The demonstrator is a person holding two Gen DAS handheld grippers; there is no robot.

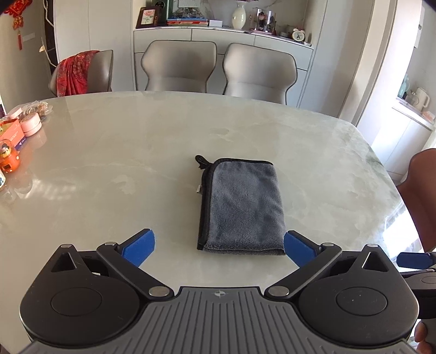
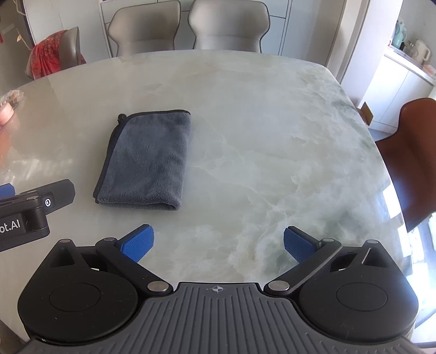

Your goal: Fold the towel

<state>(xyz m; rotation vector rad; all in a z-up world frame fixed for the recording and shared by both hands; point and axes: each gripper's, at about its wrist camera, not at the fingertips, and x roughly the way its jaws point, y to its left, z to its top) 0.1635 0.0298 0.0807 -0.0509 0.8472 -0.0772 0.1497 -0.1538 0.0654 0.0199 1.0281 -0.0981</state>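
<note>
- Hovering nearest each camera, both sets of tongs were spread wide and held nothing: the left tongs hung low over the tabletop just short of the towel's near edge, and the right tongs hung over bare marble off to the towel's right.
- Just beyond them, the grey towel lay flat on the tabletop as a compact rectangle, its black-bound edges stacked along the left side and a rounded fold along the near end; it looked already folded, which probably explained why neither pair touched it.
- A small black hanging loop stuck out at the towel's far left corner, so the bound corners seemed to have been matched there.
- The marble surface was pale, glossy and veined, with sunlight glaring along its right rim.
- At the far left edge sat pink round boxes and an orange toy, well apart from the towel.
- Beyond the tabletop stood two grey chairs, a third draped with red cloth, a brown chair to the right, and a white sideboard carrying a vase.
</note>
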